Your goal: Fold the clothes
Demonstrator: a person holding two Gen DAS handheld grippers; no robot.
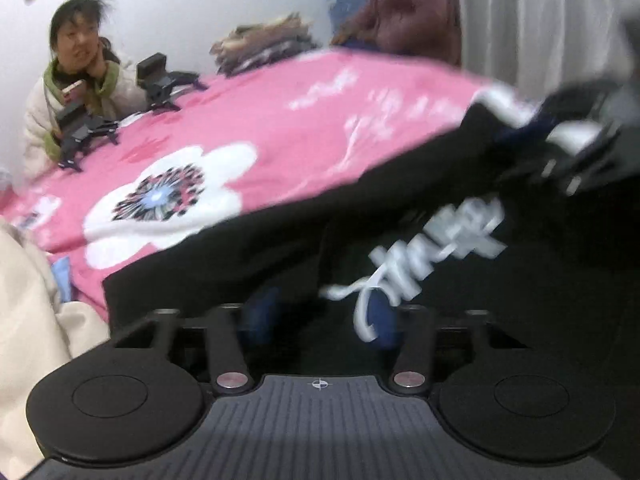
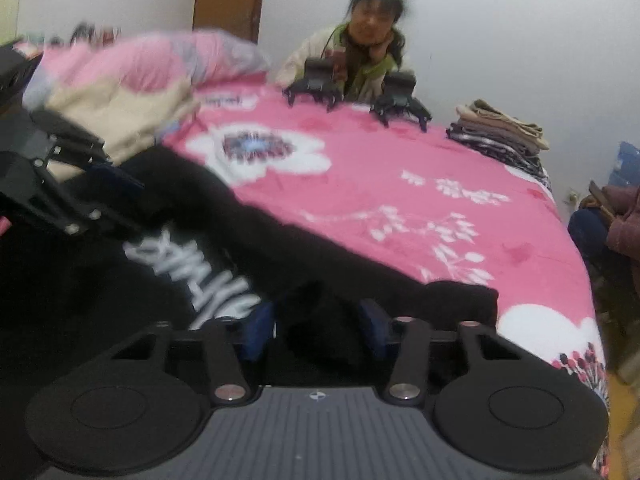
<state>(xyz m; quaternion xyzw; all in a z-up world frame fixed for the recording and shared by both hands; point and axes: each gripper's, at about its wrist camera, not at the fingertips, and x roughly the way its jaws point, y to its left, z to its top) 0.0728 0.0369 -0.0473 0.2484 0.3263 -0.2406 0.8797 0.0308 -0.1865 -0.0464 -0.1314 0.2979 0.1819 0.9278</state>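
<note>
A black garment with white lettering (image 1: pixel 440 248) lies on the pink flowered bedspread (image 1: pixel 280 128) and drapes over both grippers. In the left wrist view my left gripper (image 1: pixel 320 316) has its blue-padded fingers (image 1: pixel 262 312) spread wide, with black cloth lying between and over them. In the right wrist view my right gripper (image 2: pixel 320 324) also stands with blue pads (image 2: pixel 260 328) apart under the garment (image 2: pixel 280 240). The right gripper shows in the left view (image 1: pixel 568 156) at the garment's far edge; the left gripper shows in the right view (image 2: pixel 80 192).
Two spare grippers (image 2: pixel 356 92) stand at the bed's far edge before a seated person (image 2: pixel 368 40). A stack of folded clothes (image 2: pixel 500 136) sits at the far right corner. A cream quilt and pink pillow (image 2: pixel 132 92) lie at the left. Another person (image 2: pixel 616 232) sits at the right.
</note>
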